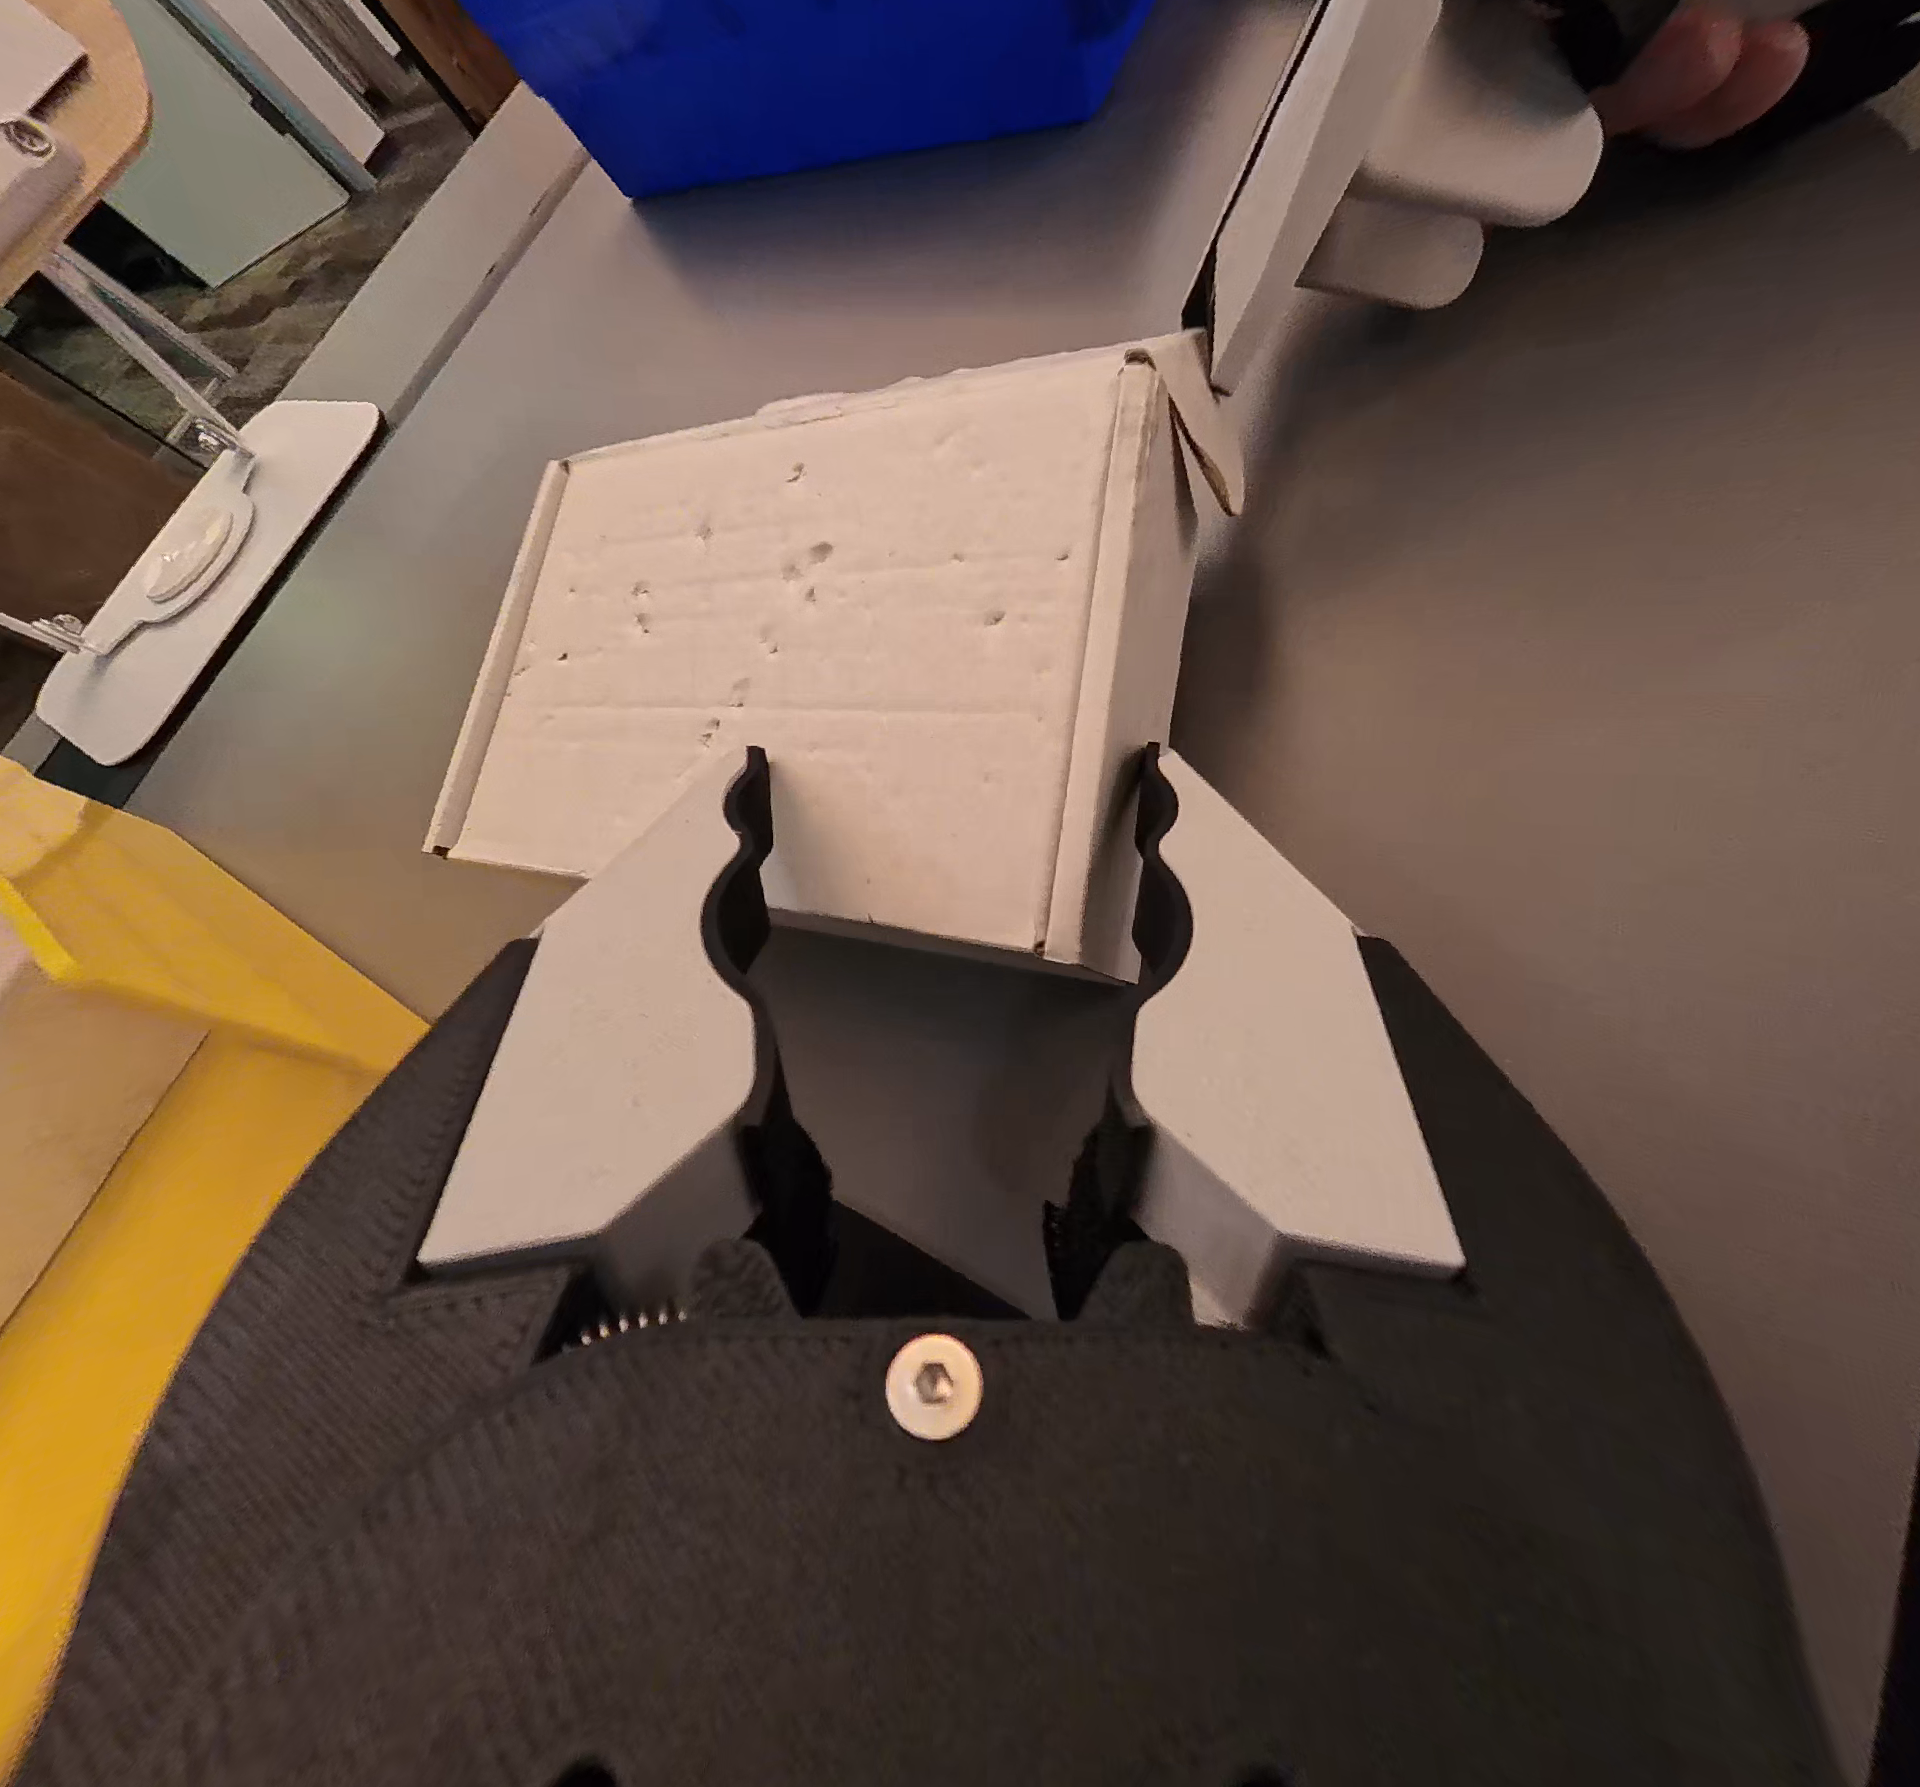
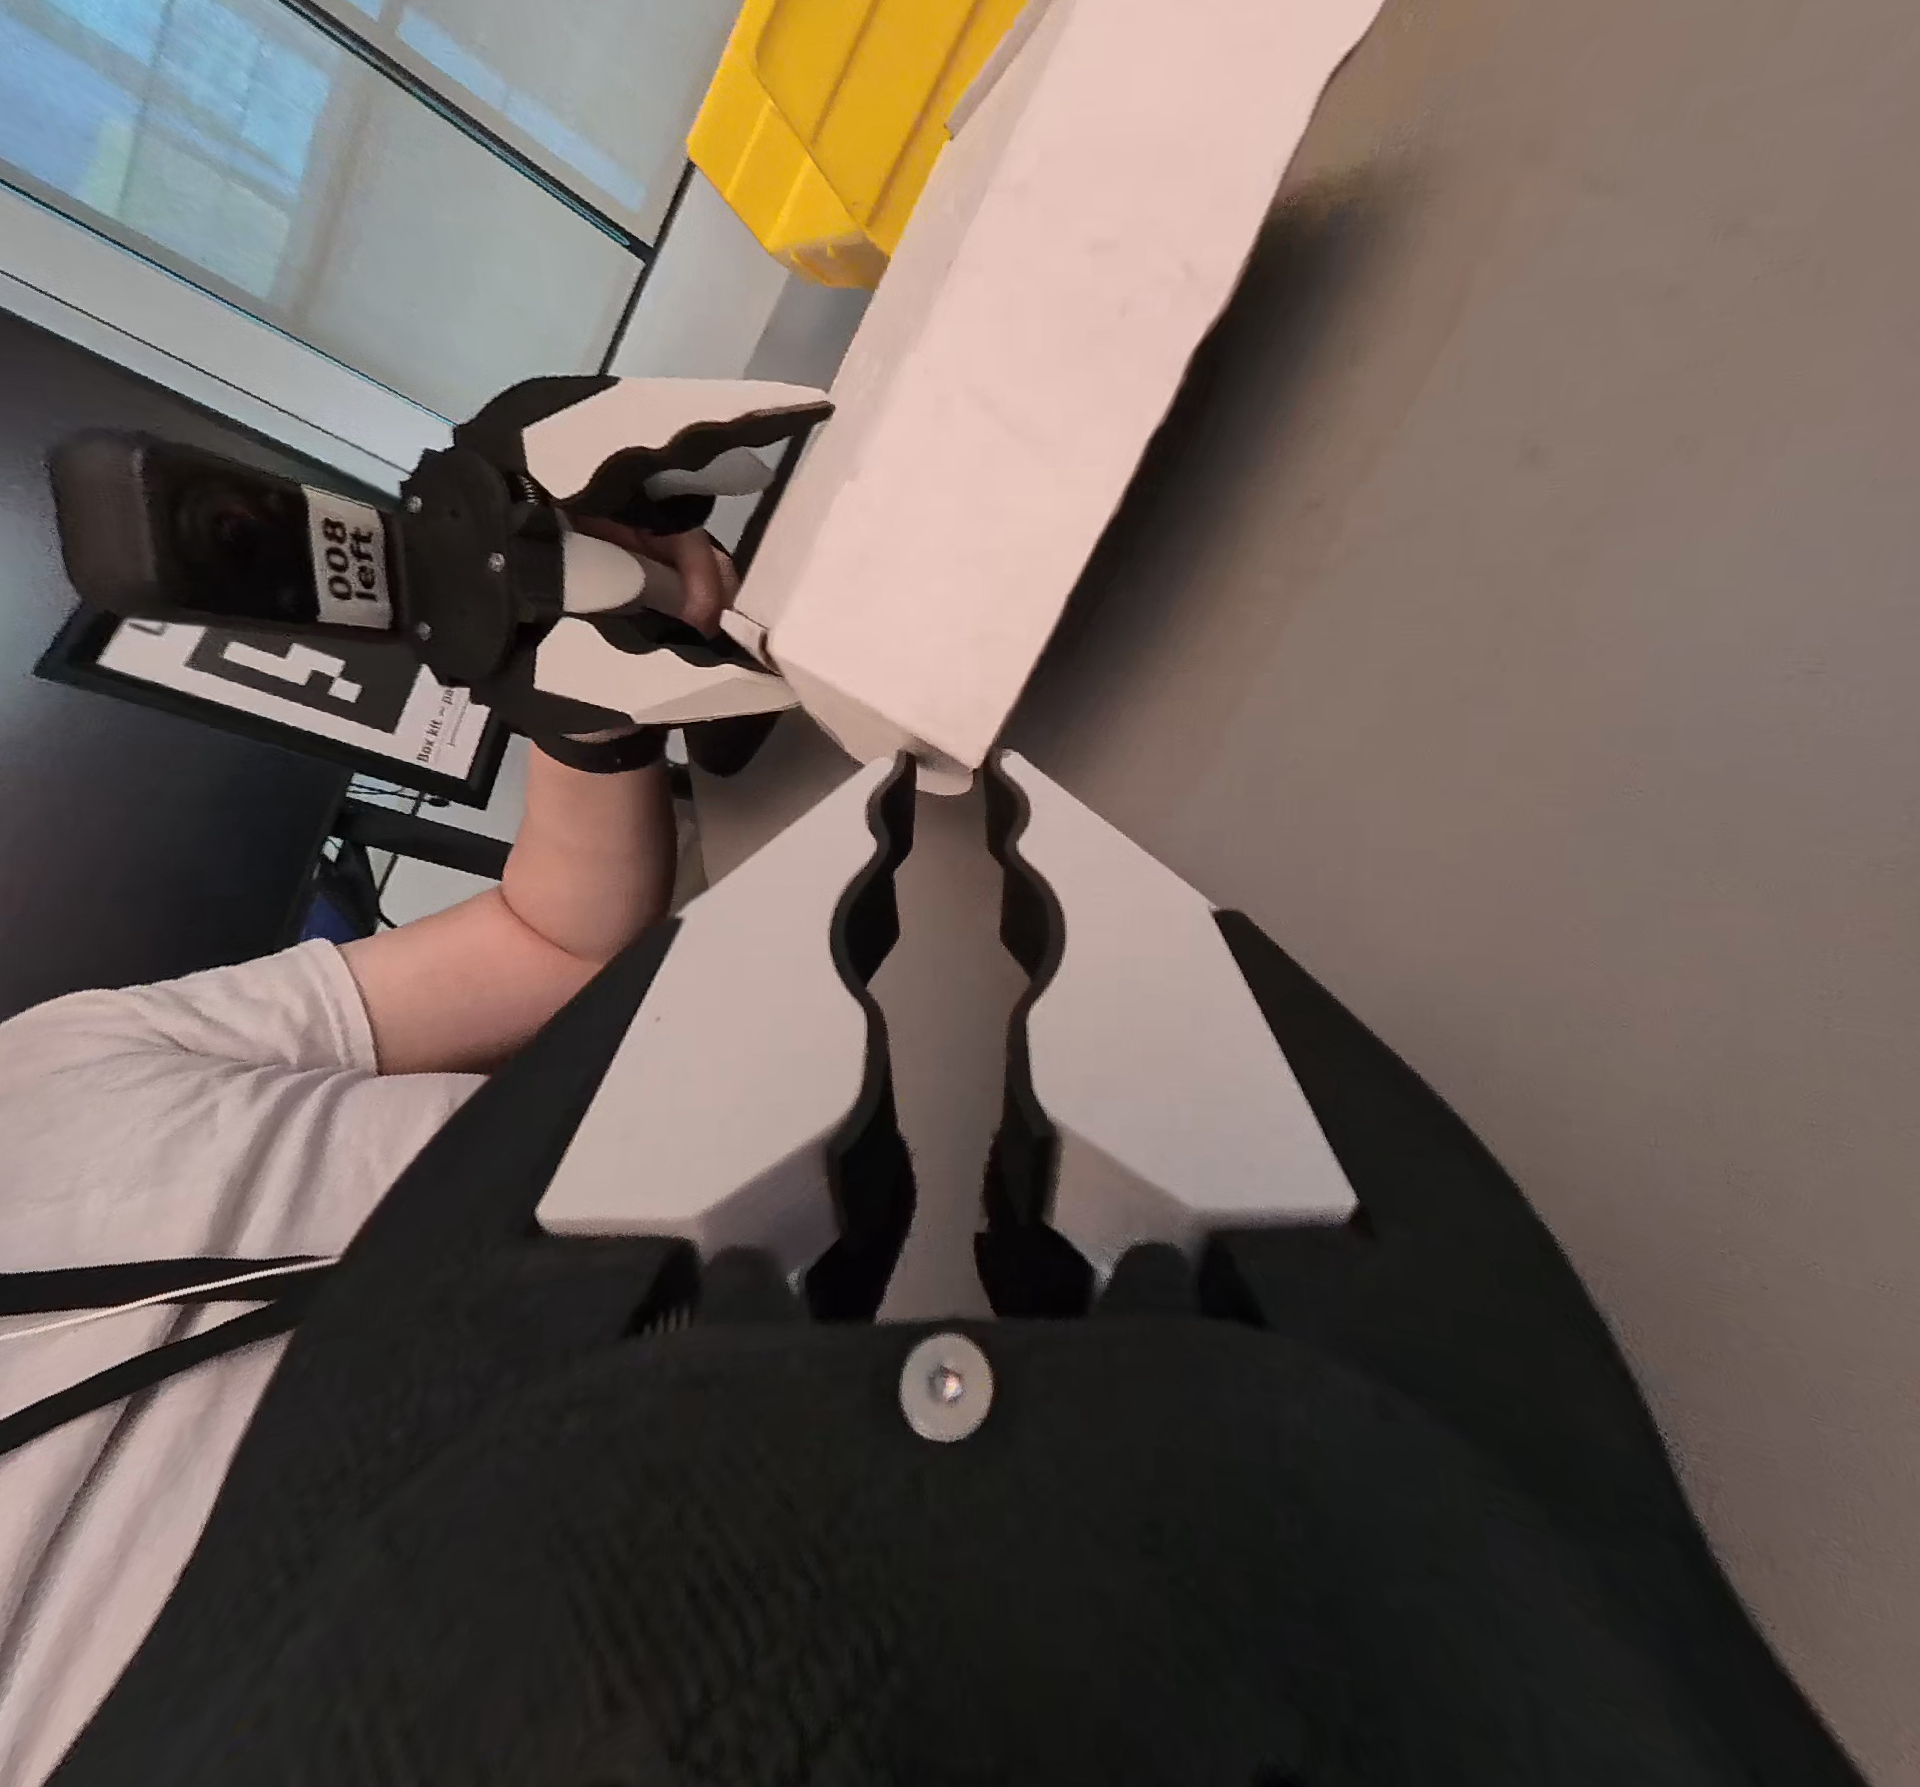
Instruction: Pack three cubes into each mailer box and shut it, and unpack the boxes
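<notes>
A white mailer box [image 1: 831,636] lies with its lid down on the grey table [image 1: 1558,802]. Its lid is dented. My left gripper [image 1: 951,781] is open, with its fingers either side of the box's near right corner. It also shows in the right wrist view [image 2: 800,548] at the box's end. My right gripper [image 2: 940,781] is shut on a small flap at the box's far right corner [image 2: 1039,387]. In the left wrist view the right gripper [image 1: 1221,355] reaches down to that corner. No cubes are in view.
A blue bin [image 1: 831,44] stands behind the box, with something red inside. A yellow bin [image 1: 156,1062] is at the near left; it also shows in the right wrist view [image 2: 831,75]. A grey plate [image 1: 208,574] sits at the table's left edge. A person's arm [image 2: 582,864] is at the left. The tips of one gripper are about 10 centimetres away from the tips of the other.
</notes>
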Demonstrator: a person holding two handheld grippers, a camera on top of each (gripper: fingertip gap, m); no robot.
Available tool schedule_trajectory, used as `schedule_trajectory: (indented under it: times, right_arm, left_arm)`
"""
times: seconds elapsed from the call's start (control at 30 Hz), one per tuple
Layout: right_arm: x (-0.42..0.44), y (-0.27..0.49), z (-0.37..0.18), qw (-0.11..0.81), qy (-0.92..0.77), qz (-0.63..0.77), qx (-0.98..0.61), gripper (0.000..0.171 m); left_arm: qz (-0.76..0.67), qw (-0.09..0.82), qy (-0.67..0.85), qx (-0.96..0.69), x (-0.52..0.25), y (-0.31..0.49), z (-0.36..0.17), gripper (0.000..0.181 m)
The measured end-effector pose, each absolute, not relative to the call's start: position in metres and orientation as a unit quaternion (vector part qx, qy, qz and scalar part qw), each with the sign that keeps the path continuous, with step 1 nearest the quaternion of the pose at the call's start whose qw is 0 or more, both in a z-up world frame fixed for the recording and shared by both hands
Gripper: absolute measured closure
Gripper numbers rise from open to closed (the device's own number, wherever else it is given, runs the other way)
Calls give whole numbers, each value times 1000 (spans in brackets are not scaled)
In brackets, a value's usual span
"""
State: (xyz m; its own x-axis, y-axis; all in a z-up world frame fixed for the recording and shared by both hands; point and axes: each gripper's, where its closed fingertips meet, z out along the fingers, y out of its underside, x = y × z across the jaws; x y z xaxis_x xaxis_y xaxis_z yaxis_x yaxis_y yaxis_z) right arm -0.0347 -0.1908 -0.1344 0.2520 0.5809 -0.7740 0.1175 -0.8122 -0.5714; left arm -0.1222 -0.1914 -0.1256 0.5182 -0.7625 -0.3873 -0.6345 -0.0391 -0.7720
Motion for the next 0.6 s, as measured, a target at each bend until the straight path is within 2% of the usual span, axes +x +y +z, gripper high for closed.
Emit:
schedule_trajectory:
  times: [0.1,0.2,0.3,0.43,0.53,0.6]
  right_arm:
    - [-37,-191,-129,217,-231,577,-753,158]
    - [-42,-194,-115,237,-238,601,-726,147]
    - [-45,-196,-115,254,-257,591,-721,144]
    - [-43,-192,-105,285,-258,596,-705,162]
    - [-45,-193,-103,285,-257,604,-699,163]
    - [-48,-196,-104,276,-259,611,-696,165]
  left_arm:
    - [-68,498,482,-718,-124,-192,-124,111]
    - [-75,502,473,-720,-126,-192,-122,111]
    - [-77,505,470,-720,-127,-192,-121,112]
    - [-82,508,465,-721,-128,-191,-120,111]
    - [-76,507,463,-723,-128,-190,-120,109]
    - [-65,503,463,-727,-127,-187,-122,99]
